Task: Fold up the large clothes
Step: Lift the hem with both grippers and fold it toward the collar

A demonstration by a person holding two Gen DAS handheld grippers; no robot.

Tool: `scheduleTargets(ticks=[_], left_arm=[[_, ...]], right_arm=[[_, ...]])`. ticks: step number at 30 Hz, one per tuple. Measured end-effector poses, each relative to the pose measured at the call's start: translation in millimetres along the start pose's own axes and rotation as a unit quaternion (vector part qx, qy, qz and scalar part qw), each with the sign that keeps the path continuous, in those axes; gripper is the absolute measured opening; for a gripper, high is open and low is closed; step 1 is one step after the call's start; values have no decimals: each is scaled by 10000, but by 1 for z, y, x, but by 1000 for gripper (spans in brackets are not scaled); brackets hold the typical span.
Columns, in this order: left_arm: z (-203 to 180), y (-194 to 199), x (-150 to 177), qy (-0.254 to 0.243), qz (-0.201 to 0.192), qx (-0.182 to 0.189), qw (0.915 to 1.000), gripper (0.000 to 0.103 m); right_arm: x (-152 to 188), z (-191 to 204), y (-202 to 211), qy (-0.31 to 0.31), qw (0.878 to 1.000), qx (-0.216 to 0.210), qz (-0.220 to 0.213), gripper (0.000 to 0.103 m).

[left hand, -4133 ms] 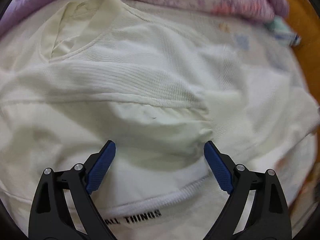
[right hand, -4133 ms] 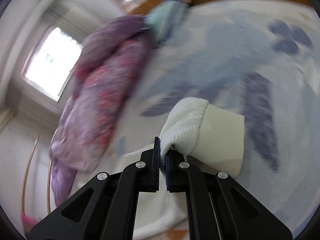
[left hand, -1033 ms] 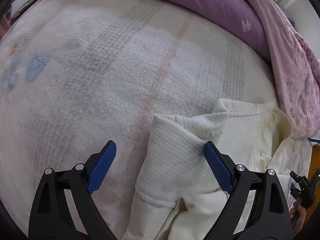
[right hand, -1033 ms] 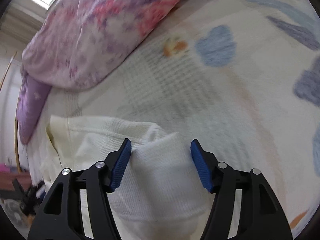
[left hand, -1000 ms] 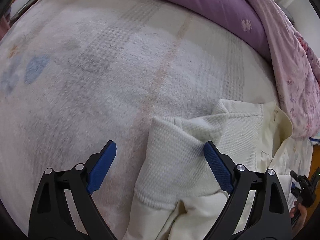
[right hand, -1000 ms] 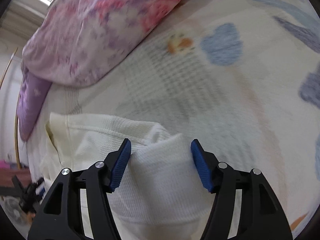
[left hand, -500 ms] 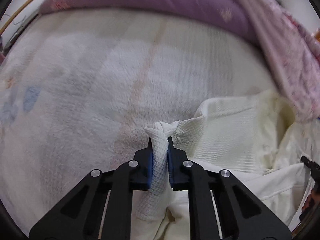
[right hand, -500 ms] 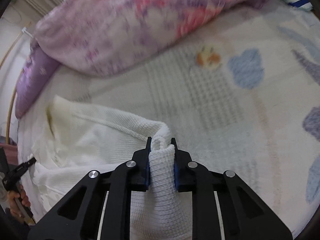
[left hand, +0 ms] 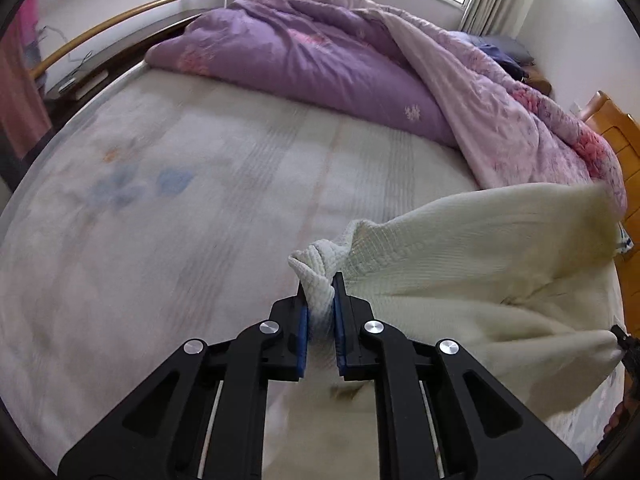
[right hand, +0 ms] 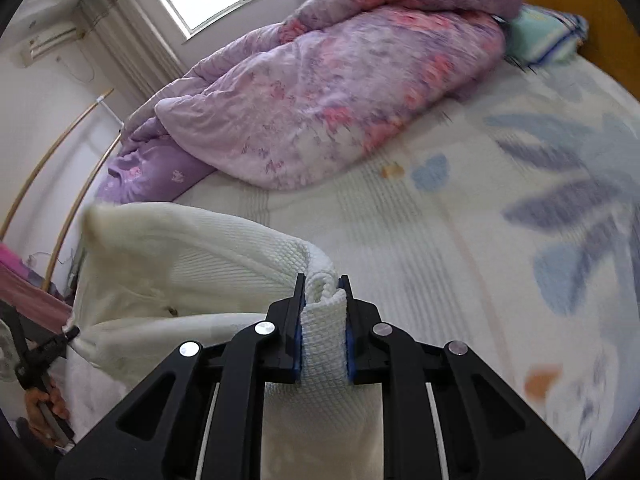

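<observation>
The cream knitted garment (left hand: 460, 264) hangs lifted above the bed (left hand: 200, 200), stretched between the two tools. The left gripper (left hand: 319, 300) is clamped on a bunched waffle-knit corner, and the right gripper (right hand: 322, 304) is pinched tight on a similar thick roll of the same fabric. Beyond the garment, toward the window end of the bed, lies the purple floral duvet (right hand: 320, 92).

Judging from these grips, the main risk is slippage: each bite holds a rolled wad and not a flat edge, so the weight of the hanging cloth could draw the fabric out through the pads as it is raised or swung. A second risk is an uneven fold, since the two corners seem to be gathered differently and the body sags between them; laying it down like this would likely trap creases. Swinging it far across the bed could also brush the duvet.

The left wrist view shows the garment's sagging right side and the wooden headboard (left hand: 624, 152) at the far edge, with bare bedsheet to the garment's left. The right wrist view alone shows the other tool gripping a far corner (right hand: 60, 338), the hand (right hand: 44, 408) holding it, and a striped pillow (right hand: 540, 36) beside the duvet.
</observation>
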State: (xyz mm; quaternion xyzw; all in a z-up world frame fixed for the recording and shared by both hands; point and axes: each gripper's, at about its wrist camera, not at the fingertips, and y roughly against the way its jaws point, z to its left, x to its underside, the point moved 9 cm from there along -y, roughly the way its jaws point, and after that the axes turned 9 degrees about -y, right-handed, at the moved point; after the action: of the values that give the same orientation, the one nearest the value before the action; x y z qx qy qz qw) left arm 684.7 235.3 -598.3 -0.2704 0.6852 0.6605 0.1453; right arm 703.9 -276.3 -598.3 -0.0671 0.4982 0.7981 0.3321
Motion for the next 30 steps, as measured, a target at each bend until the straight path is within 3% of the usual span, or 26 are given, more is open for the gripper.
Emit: scheduleTargets(ticks=[5,7,11,13,15,19,23,24,27,30], left_arm=[[26,27,88,175,585,-208,9979,10],[36,29,119,406,824,-267,9954,11],[59,23,193,1103,1574,-247,9811,20],[65,31,212,1405,1575,-236,9772,31],[66,41,220,1777,1422,-31,9738,47],[58,60,220,2252,1041,354,9681,60],[48,69,208,2673,602,730,9590,66],[44,68,205,2755,533,760,9568,71],[36,58,199,3035,560,830,9476,72],[33,32,206,3068,941,612,9451,75]], right_arm=[[72,-34,47,-408,9986,224,255,16],[113,-55,56,-673,9952,501,495,23],[189,-107,58,-1828,9727,800,1188,29],[204,-119,66,-2297,9639,644,1181,51],[208,-126,76,-2676,9560,560,1064,59],[204,-124,88,-3295,9396,27,924,68],[201,-118,85,-3915,9110,-748,1061,69],[203,-115,79,-4020,9042,-820,1190,69],[204,-106,69,-4271,8882,-1009,1361,69],[198,-105,55,-4160,8974,-684,1300,69]])
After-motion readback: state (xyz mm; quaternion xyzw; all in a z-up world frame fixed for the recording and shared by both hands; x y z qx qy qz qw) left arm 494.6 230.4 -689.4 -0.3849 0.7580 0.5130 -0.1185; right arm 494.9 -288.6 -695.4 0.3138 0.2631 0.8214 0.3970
